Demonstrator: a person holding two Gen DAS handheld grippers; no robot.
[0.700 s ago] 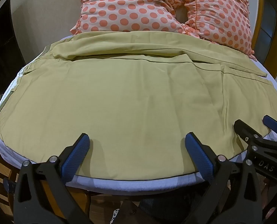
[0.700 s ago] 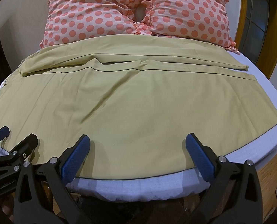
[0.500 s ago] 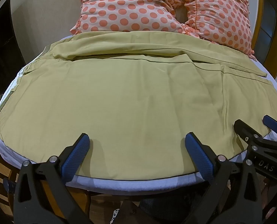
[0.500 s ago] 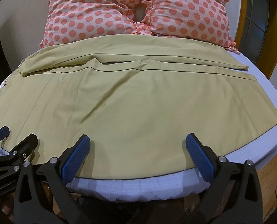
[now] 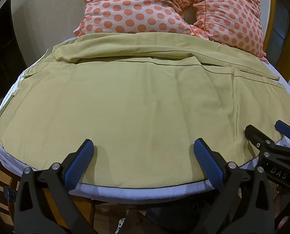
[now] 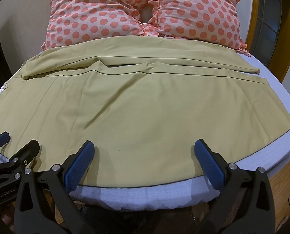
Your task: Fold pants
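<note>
Both grippers (image 5: 143, 146) (image 6: 144, 146) gape over flat pants (image 5: 135, 105); pillows (image 6: 145, 13) behind.

Each gripper (image 5: 143, 150) (image 6: 144, 150) has black plastic arms with silver screws. Fingertip pads (image 5: 80, 161) are blue and textured. White lettering marks the housings.

White letters "DAS" stand on the right gripper (image 5: 281, 134) body at four o'clock; "GenRoboLAI", faint, marks the left gripper (image 6: 14, 142) body at eight o'clock
</note>
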